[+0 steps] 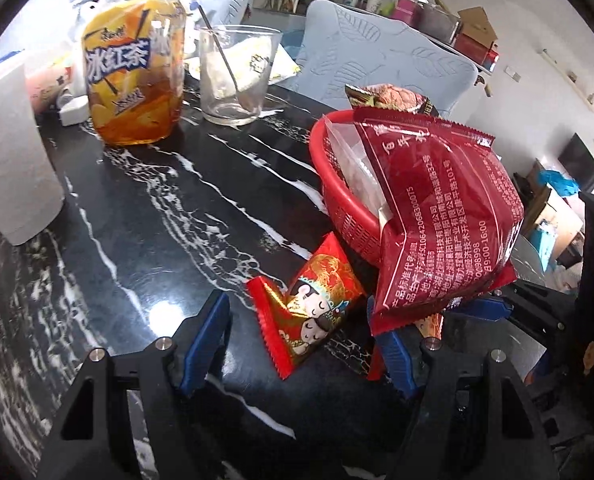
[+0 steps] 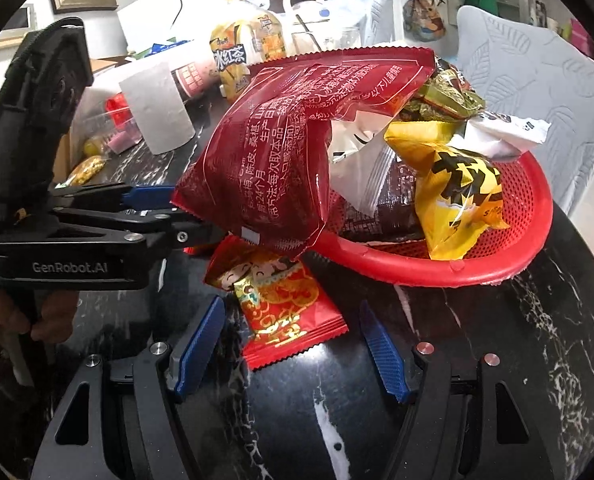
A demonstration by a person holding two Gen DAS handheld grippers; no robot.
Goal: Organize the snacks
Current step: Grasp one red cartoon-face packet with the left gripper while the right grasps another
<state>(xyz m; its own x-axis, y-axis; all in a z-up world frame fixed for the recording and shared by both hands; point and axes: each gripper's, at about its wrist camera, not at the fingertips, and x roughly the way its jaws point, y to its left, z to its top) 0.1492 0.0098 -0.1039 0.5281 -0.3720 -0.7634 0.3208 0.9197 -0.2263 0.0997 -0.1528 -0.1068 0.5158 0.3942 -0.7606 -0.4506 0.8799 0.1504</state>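
A red mesh basket (image 2: 497, 256) (image 1: 333, 196) on the black marble table holds several snack packets, among them a yellow one (image 2: 457, 196). A large dark red snack bag (image 2: 281, 140) (image 1: 449, 216) leans over the basket's near rim. A small red packet with cartoon figures (image 2: 285, 304) (image 1: 313, 300) lies on the table in front of the basket. My right gripper (image 2: 293, 348) is open, its blue pads either side of that packet. My left gripper (image 1: 301, 340) is open beside the same packet; in the right wrist view it (image 2: 177, 208) reaches in from the left beside the big bag.
An iced tea bottle (image 1: 133, 68), a glass with a spoon (image 1: 237, 76) and a paper roll (image 1: 13, 156) stand at the back left. A light blue chair (image 1: 377, 60) is behind the basket. More small items lie at the far left (image 2: 97, 152).
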